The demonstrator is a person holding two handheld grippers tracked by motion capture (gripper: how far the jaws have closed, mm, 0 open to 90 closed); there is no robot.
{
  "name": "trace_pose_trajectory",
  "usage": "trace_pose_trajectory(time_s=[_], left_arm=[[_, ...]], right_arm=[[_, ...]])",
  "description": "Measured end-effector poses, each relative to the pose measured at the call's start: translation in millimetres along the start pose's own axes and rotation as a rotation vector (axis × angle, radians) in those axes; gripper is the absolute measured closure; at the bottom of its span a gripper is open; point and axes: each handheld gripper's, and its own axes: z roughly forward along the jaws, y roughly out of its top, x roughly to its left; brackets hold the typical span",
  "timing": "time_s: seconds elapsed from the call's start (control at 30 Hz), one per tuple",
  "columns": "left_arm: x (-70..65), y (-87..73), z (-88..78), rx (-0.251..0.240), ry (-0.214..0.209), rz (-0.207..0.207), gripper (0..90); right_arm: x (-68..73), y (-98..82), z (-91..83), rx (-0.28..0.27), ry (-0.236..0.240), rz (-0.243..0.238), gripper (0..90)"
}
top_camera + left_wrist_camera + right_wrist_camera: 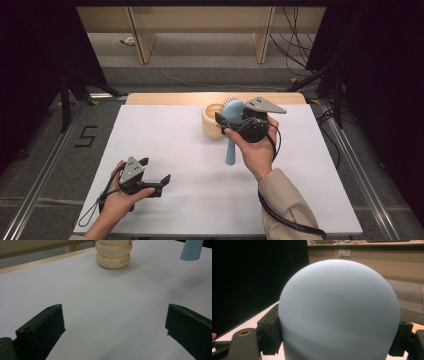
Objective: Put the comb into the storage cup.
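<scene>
- A blue hairbrush (231, 131) is held off the table (165, 145) by the right gripper (231, 121), at the far middle of the white top.
- The brush head is clamped across its width between the jaws; in the right gripper view the smooth rounded back (339, 312) is seen pressed on both sides by the black pads (270, 330).
- The handle hangs down toward the person, with its end near the table (whether it touches cannot be told).
- A cream holder (212, 121), shaped like stacked rings, stands just beside and behind the brush head; its open top is seen in the high view.
- The left gripper (156, 174) is rested low at the near left of the table, well apart from the brush; its jaws are spread wide with nothing between them, as its own view shows.
- The step in hand is judged to be the carrying of the brush to the holder (probably to be stood in it).
- For the next move, the handle end would need to be lifted above the holder's rim and lined up with the opening before being lowered.
- A knock against the rim is the risk, since the holder is light-looking and unsteadied (the left gripper is free to brace it).
</scene>
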Motion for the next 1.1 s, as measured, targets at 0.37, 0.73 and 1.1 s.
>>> trace_pose_trajectory(time_s=[0.37,0.73,1.1], left_arm=[[-0.5,0.4,-0.1,0.000,0.002,0.000,2.0],[-1.0,-0.2,0.6,0.002,0.001,-0.003,2.3],[-1.6,0.6,0.5,0.000,-0.001,-0.002,2.5]], right_arm=[[-3.4,2.7,0.6,-0.008,-0.014,-0.004,21.2],[-2.4,8.3,4.3,-0.018,-0.016,-0.005,21.2],[-3.6,11.6,9.3,-0.020,-0.023,-0.001,21.2]])
